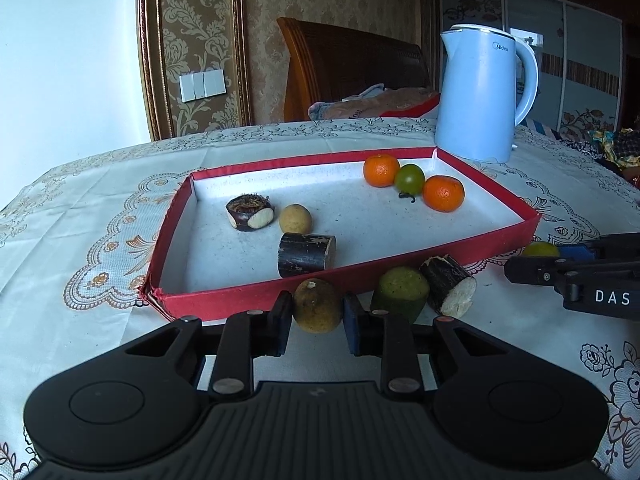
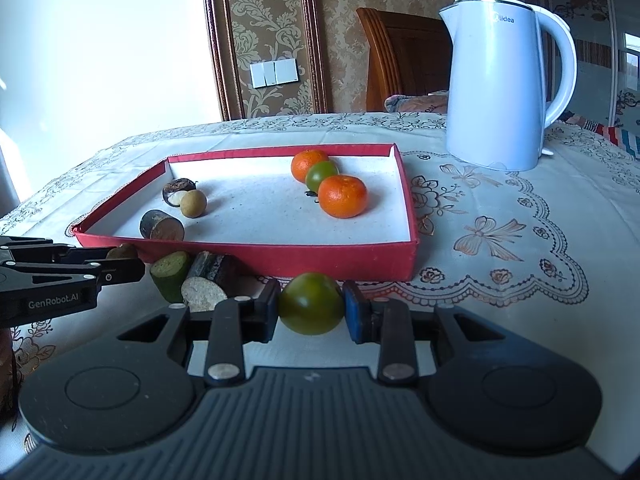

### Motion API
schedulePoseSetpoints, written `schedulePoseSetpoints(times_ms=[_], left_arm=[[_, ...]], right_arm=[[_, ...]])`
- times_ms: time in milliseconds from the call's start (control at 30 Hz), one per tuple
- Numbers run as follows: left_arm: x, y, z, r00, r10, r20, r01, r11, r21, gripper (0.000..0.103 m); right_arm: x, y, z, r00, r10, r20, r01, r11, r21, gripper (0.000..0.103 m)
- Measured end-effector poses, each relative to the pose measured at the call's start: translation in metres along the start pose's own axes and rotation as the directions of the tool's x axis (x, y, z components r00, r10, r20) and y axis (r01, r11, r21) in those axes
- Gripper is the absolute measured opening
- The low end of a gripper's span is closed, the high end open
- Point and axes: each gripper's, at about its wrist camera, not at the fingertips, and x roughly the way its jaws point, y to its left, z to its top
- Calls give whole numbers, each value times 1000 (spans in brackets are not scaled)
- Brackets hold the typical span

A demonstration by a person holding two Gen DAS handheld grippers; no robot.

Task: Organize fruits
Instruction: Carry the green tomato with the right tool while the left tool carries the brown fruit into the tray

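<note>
A table covered with a pale embroidered tablecloth (image 1: 80, 208) is seen in both wrist views, with a light blue electric kettle (image 1: 480, 92) standing upright on it just behind the far right corner of a shallow red tray (image 1: 256, 300) with a white floor. Inside the tray, two orange mandarins (image 1: 381, 170) and a green tomato (image 1: 409, 178) between them are grouped at the far right, each touching its neighbour, while a dark water chestnut (image 1: 249, 212), a small tan longan (image 1: 295, 219) just beside it and a dark cut length of sugarcane (image 1: 306, 255) are placed toward the left. Outside the tray, against its near wall, a green cut piece (image 1: 400, 292) and a second dark sugarcane piece (image 1: 450, 284) with a pale cut end are laid side by side on the cloth. The left gripper (image 1: 316, 320) is held low in front of the tray, and a brownish round fruit (image 1: 317, 306) is pinched between its pads. The right gripper (image 2: 310, 314) is held further right along the same wall, and a green tomato (image 2: 311, 303) is clamped between its pads. Whether either fruit is lifted off the cloth cannot be told.
</note>
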Motion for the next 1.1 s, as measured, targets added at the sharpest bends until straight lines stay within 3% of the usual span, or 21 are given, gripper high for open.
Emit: schedulePoseSetpoints(times_ms=[367,600,1100], left_arm=[[-8,9,9,999,-27,26,28,999,-44,26],[-2,18,29,999,4,44,0,997,-78,26],[48,50,50,998,54,-23,-57,982,-179,26]], right_arm=[[-4,4,6,999,-32,27,32,999,-11,31],[-1,20,31,997,-26,72,28,999,-23,31],[70,57,75,998,-49,33,51,998,-43,31]])
